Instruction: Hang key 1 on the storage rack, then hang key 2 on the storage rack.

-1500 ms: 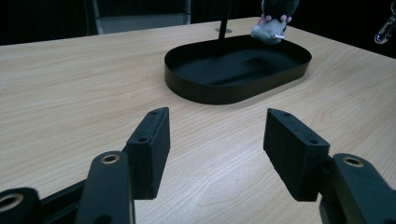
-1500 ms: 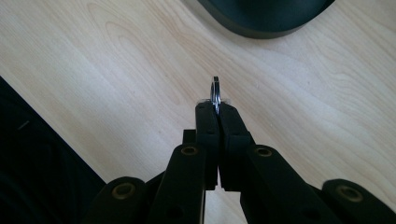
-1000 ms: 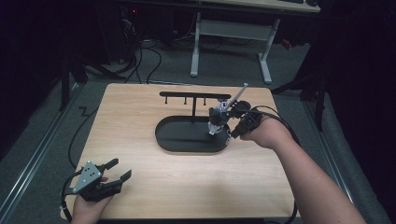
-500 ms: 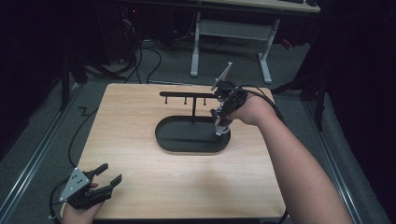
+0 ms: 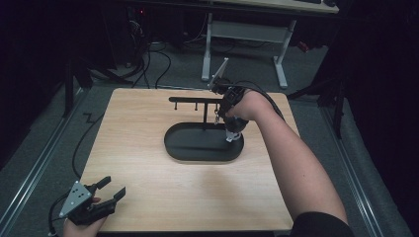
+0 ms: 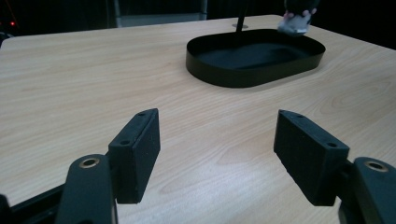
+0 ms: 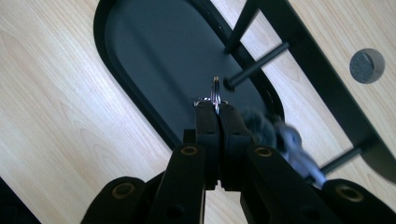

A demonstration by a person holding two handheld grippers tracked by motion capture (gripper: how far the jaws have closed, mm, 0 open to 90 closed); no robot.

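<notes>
Since the earlier high view, the right gripper (image 5: 228, 116) has carried its keyring (image 7: 215, 94) away from the near right part of the tray, up and back toward the crossbar of the black stand (image 5: 197, 99). Its jaws are pressed tight together on the small metal ring, and a grey fluffy charm (image 7: 285, 140) hangs from the ring under the gripper, over the right end of the oval black tray (image 5: 174, 148). In the right gripper view the ring stands just beside the tip of one short peg (image 7: 254, 67) of the stand, not yet over it, so I judge the hanging step is close but not done; the ring must be lined up with the peg and slid on. The left gripper (image 5: 106, 192) has drifted only a little at the near left corner of the wooden table (image 5: 138, 177), jaws wide apart with nothing between them.
</notes>
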